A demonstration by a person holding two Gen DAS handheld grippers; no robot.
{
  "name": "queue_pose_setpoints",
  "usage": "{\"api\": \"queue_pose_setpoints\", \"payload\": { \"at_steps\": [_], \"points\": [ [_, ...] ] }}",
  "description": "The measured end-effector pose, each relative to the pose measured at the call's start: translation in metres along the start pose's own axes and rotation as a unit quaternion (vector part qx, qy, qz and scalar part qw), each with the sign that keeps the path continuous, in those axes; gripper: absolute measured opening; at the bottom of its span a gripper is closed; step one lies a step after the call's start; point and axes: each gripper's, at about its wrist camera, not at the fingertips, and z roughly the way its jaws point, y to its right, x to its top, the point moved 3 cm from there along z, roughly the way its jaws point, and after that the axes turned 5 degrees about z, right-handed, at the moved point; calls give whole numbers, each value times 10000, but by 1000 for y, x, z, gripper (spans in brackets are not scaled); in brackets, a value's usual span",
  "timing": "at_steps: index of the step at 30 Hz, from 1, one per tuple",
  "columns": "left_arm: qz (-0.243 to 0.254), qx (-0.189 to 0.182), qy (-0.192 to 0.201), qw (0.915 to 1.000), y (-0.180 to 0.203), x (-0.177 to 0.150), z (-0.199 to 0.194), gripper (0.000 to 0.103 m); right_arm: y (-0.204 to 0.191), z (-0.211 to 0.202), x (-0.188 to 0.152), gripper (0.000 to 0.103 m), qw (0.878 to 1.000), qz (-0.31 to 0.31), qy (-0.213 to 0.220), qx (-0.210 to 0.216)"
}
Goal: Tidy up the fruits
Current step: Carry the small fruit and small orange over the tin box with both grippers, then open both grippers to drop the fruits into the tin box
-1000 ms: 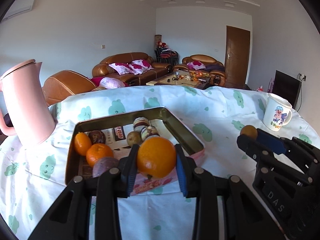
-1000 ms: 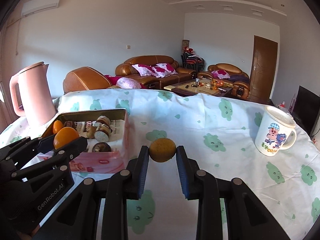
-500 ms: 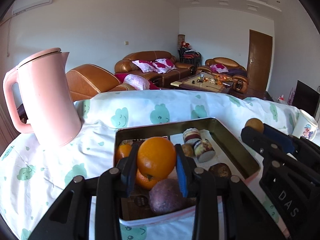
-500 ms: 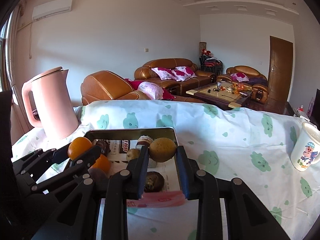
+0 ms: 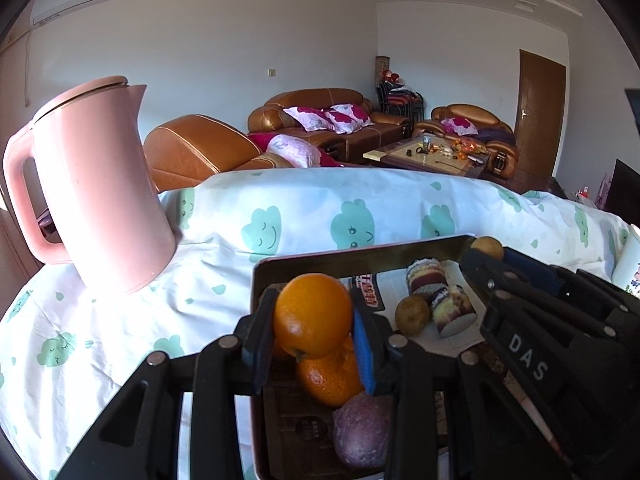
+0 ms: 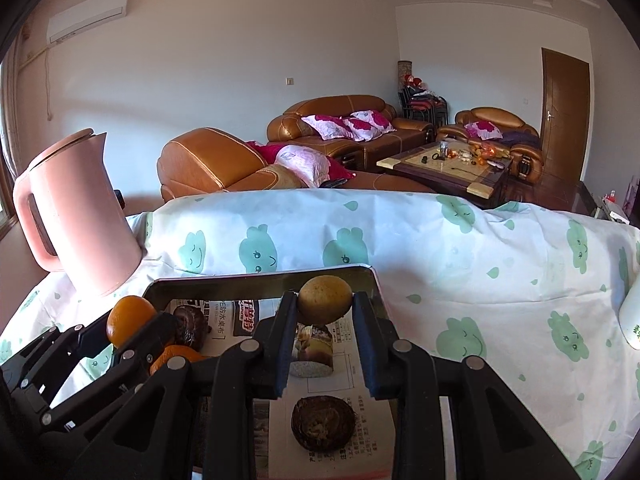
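The table (image 6: 460, 248) under me wears a white cloth printed with green clouds, and on it the metal tin (image 6: 376, 280) is my landmark. Left of the tin and just beyond its far corner stands the pink kettle (image 5: 96, 184), well clear of the rim. At the far right of the tin, near the cloth's edge, a white mug (image 6: 632, 320) shows only in part.

Inside the tin, paper lines the floor. A purple round fruit (image 5: 362, 430) lies at the near edge, with a loose orange (image 5: 328, 380) just behind it. Toward the tin's right half sit sliced roll cakes (image 5: 440, 296) and a brownish fruit (image 5: 412, 314) touching them; a dark, wrinkled fruit (image 6: 322, 422) lies nearer my right side.

My left gripper (image 5: 312, 336) hangs over the tin's left half, its jaws clenched on an orange (image 5: 312, 314). My right gripper (image 6: 324, 320) hangs over the tin's far right part, jaws clamped on a small tan fruit (image 6: 325, 294) above a cake slice.
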Motion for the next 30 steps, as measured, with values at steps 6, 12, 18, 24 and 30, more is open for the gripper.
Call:
{"api": "queue_pose_setpoints", "payload": {
  "at_steps": [6, 12, 18, 24, 30],
  "points": [
    [-20, 45, -108, 9999, -3, 0, 10, 36, -2, 23, -3, 31, 9992, 104, -354, 169],
    [-22, 86, -141, 9999, -5, 3, 15, 36, -1, 33, -4, 31, 9951, 316, -567, 748],
    [-20, 101, -240, 9997, -5, 4, 22, 36, 0, 36, -4, 37, 9857, 554, -681, 1438],
    [-34, 89, -260, 9996, -6, 4, 24, 36, -8, 16, -1, 52, 9788, 681, -413, 1889],
    [104, 148, -290, 9994, -1, 5, 26, 50, 8, -9, 3, 55, 9916, 819, 282, 965]
  ]
}}
